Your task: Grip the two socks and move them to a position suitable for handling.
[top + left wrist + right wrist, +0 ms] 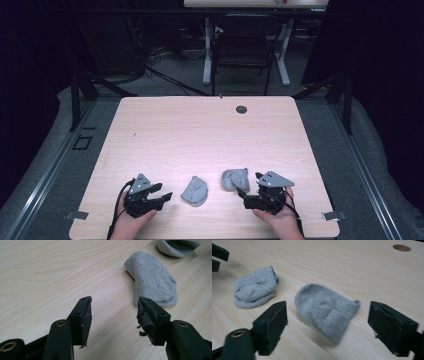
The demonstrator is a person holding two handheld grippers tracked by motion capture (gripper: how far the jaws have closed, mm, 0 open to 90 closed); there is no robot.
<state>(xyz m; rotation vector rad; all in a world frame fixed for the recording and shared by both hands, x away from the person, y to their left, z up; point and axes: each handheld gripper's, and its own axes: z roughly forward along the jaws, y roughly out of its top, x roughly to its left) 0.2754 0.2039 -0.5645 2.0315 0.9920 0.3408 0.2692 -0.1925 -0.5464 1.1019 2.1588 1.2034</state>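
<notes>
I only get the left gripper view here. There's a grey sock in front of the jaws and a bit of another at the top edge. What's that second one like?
Observer: The second sock lies flat on the table, between the wide-open jaws of the right gripper, which holds nothing.
Operator: Who holds the grippers?
Observer: A person's hands, entering from the table's near edge; the left gripper is open too.
Operator: Anything else on the table?
Observer: A small round hole near its far edge.
</notes>
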